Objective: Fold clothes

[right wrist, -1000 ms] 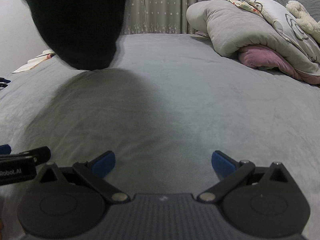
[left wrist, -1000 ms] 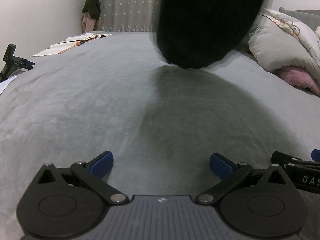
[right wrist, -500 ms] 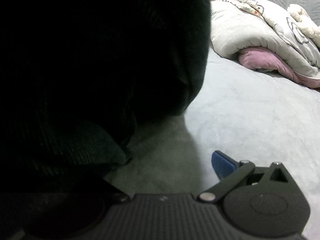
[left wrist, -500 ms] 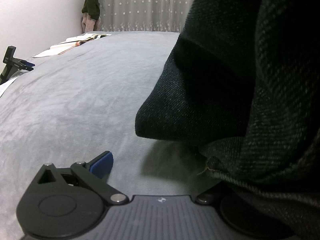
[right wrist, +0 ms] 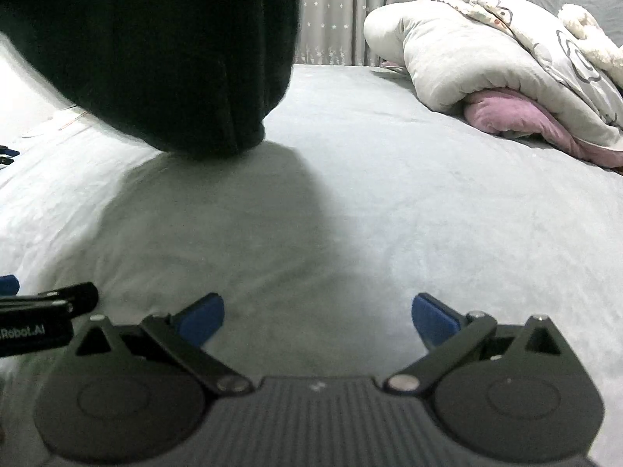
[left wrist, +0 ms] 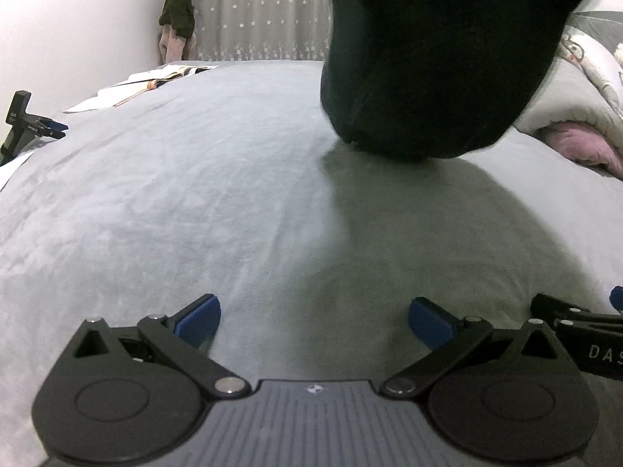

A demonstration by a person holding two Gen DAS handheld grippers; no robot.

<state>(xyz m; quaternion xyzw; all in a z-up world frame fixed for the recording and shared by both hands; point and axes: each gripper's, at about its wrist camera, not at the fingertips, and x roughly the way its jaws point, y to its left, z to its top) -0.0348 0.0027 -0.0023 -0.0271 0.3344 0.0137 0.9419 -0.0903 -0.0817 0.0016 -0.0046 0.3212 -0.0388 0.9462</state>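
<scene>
Hanging above the bed (left wrist: 194,202), dark garment (left wrist: 428,58) with lowest edge touching or just over the sheet, left hand-held gripper (left wrist: 313,317) wide and empty, right hand-held gripper (right wrist: 317,317) likewise, quilt (right wrist: 486,62) beyond.

Dim, flat indoor light, cool grey cast. Dark garment (left wrist: 436,58) reads as near-black mass, no texture visible, edges soft and out of focus. Broad soft shadow on the bedsheet (left wrist: 175,202) directly below the garment, spreading toward the camera; same shadow in right view under garment (right wrist: 155,50). Wall left of the garment blown out, mild glare. Strong fisheye bend, dark vignette at corners. Sheet looks smeared, noisy. Duvet (right wrist: 486,62) right of the garment fairly sharp.
</scene>
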